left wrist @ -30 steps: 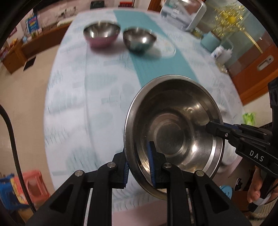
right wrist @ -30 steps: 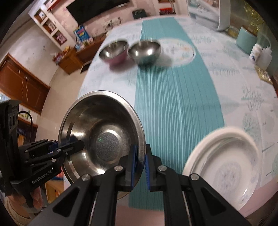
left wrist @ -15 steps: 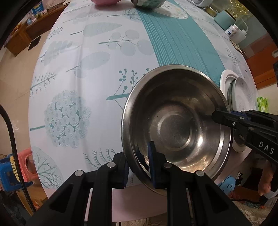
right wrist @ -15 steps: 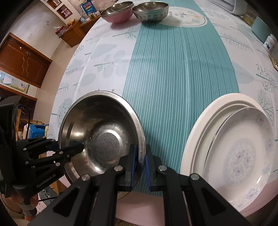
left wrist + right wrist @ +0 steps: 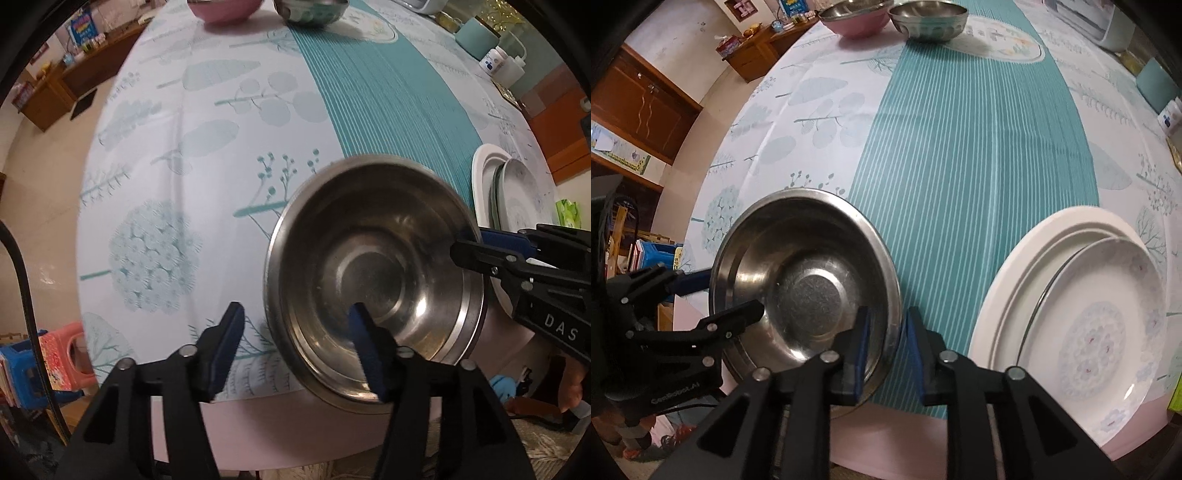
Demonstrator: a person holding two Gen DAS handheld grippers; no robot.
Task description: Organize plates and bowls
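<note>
Both tools have come down with the steel bowl (image 5: 373,280) since the earlier frames, and it now sits on the tabletop (image 5: 207,147) near the front edge. Left tool (image 5: 299,343): jaws have just been opening and now stand wide, straddling the bowl's near rim, pads clear of the metal. Right tool (image 5: 884,341): jaws have just parted as well; the rim stands between them and a narrow gap shows on each side.

Right wrist view alone shows the stacked white plates (image 5: 1071,306) in full, just right of the bowl; in the left wrist view they are a sliver behind it. Left wrist view alone shows a pink stool (image 5: 62,354) on the floor, left of the bowl.

Beyond the bowl, a teal striped runner (image 5: 960,147) crosses the leaf-print cloth. Two smaller bowls, pink (image 5: 855,16) and steel (image 5: 929,20), sit at the far end. Wooden cabinets (image 5: 646,110) line the wall far left of the bowl.
</note>
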